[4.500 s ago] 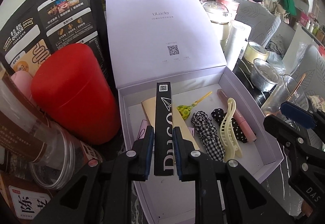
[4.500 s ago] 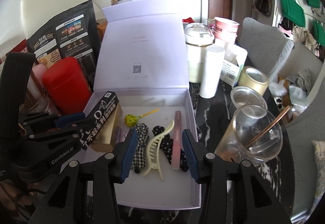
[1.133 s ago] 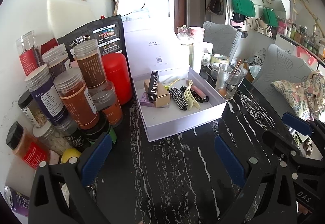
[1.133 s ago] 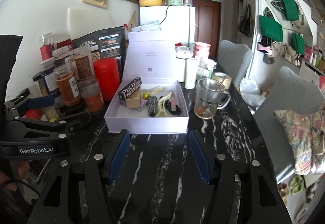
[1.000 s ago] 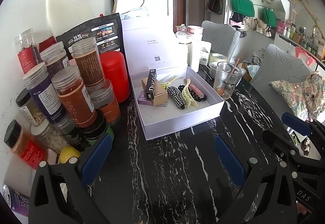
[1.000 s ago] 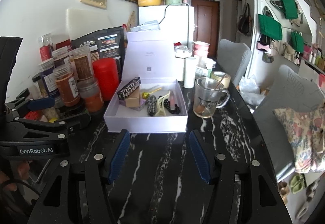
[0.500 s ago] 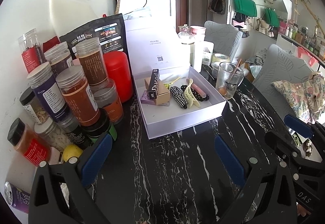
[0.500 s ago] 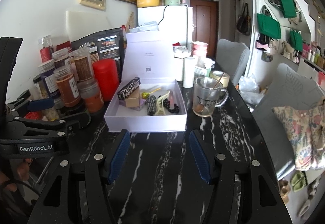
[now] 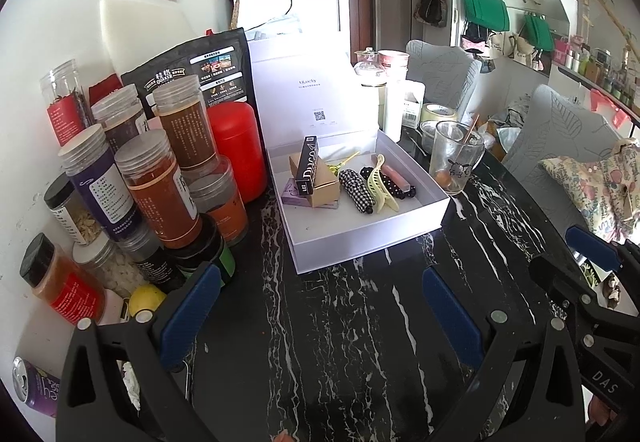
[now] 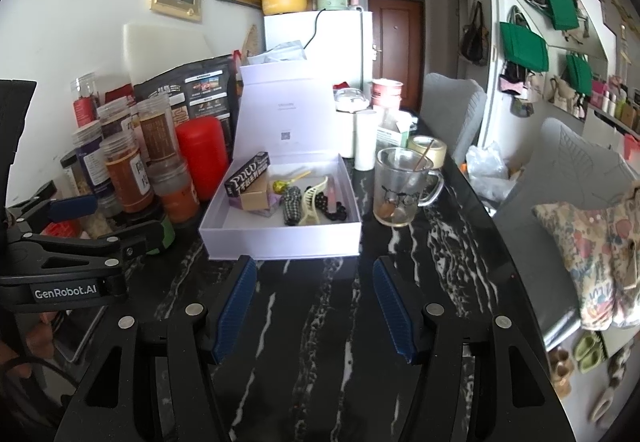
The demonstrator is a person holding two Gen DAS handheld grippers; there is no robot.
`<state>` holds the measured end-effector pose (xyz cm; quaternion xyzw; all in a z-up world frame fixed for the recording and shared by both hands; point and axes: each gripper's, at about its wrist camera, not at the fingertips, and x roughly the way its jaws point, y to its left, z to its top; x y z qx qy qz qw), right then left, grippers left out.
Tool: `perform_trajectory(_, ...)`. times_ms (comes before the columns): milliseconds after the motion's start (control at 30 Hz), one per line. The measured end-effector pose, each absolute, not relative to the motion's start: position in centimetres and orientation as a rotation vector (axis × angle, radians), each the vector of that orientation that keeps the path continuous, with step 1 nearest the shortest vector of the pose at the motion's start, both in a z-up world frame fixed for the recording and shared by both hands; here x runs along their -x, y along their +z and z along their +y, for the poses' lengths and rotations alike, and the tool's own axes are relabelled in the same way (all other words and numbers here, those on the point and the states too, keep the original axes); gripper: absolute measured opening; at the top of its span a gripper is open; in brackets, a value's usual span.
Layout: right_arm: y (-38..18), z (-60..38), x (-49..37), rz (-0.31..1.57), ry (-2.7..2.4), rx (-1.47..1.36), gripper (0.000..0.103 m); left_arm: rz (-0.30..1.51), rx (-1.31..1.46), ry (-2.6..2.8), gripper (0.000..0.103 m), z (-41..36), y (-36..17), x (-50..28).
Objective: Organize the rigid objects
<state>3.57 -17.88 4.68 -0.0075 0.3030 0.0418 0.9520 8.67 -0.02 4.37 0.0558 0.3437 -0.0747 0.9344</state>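
Observation:
A pale lilac box with its lid up stands on the black marble table. Inside lie a long black carton propped on a tan carton, a checked scrunchie, a cream hair claw, a pink tube and a lollipop. My left gripper is open, nothing between its fingers, well short of the box. My right gripper is also open and empty, just in front of the box's near wall.
Several spice jars and a red canister crowd the left of the box, with a black oats bag behind. A glass mug stands to the right, tape roll and white cups behind it. Chairs flank the table's right edge.
Since 4.5 s ago the left gripper let go of the black carton, which stays in the box, and both grippers drew back from it. Over the last second nothing has moved.

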Motion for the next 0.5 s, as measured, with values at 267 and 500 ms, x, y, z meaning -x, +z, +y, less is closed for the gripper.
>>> perform_trajectory(267, 4.47, -18.08, -3.60, 0.620, 0.088, 0.014, 0.061, 0.703, -0.125, -0.154, 0.103, -0.16, 4.29, -8.59)
perform_trajectory(500, 4.19, -18.30, -3.74, 0.627, 0.083, 0.012, 0.064, 0.694, -0.150, -0.149, 0.103, -0.55, 4.22, -8.46)
